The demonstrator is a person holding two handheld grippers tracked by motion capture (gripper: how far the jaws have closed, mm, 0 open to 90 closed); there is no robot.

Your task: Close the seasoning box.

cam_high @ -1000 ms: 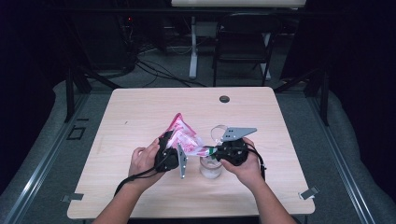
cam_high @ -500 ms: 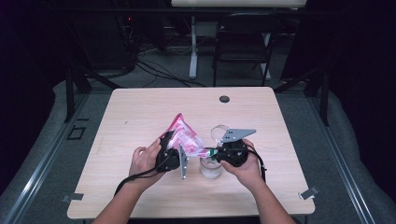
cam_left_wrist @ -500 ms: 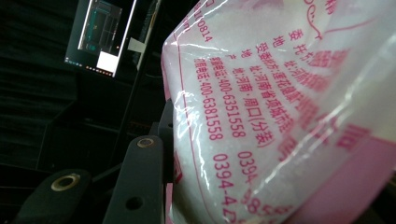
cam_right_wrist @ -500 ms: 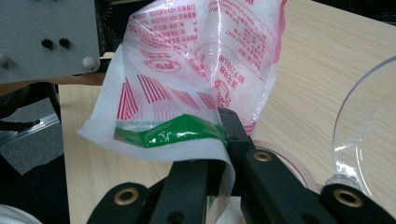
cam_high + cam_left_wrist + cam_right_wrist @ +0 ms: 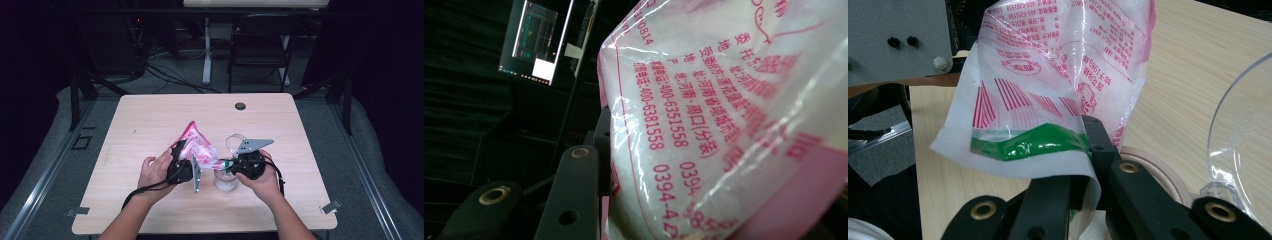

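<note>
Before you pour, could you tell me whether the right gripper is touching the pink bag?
Touching: in the right gripper view, the right gripper pinches the green-striped edge of the pink bag.

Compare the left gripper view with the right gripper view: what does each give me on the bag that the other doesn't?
The left gripper view alone shows the lit monitor in the dark background and the white granules pressed against the film beside rows of pink digits. The right gripper view alone shows the bag's green strip, the light wooden table, the clear plastic bowl and the round beige rim below the bag. Both share the pink-printed clear plastic bag and a gripper clamped on it: the left gripper and the right gripper.
</note>
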